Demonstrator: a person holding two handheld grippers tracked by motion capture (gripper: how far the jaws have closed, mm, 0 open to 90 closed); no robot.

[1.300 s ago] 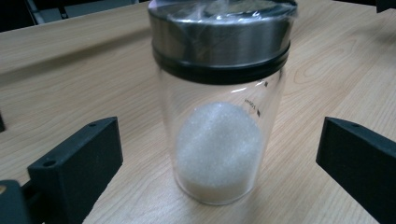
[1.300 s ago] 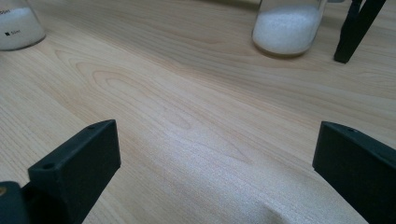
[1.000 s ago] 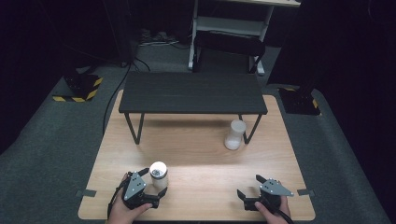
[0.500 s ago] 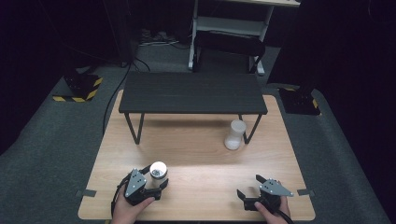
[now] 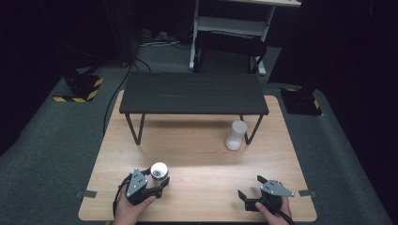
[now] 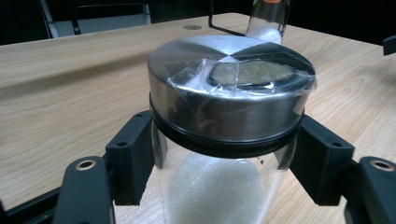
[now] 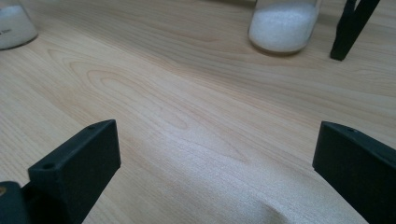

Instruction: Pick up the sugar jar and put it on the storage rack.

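A clear glass jar with a steel lid (image 5: pixel 159 170) (image 6: pixel 231 100) and white grains inside stands at the front left of the wooden table (image 5: pixel 197 154). My left gripper (image 5: pixel 157 180) (image 6: pixel 219 163) has just been closing, and its pads now press on the jar's sides just under the lid. A second clear container of white grains (image 5: pixel 235 136) (image 7: pixel 283 25) stands by the right leg of the black bench (image 5: pixel 192 93). My right gripper (image 5: pixel 248 194) (image 7: pixel 215 163) rests open at the front right, with bare wood between its jaws.
The low black bench spans the back half of the table on thin black legs (image 7: pixel 349 28). Dark carpet (image 5: pixel 56 136) surrounds the table. A white metal frame (image 5: pixel 230 28) stands behind, and yellow-black hazard markers (image 5: pixel 77 96) lie on the floor at left.
The left gripper's jaws have closed in around the steel-lidded jar. Both hands have stayed where they were, and the right gripper looks the same.
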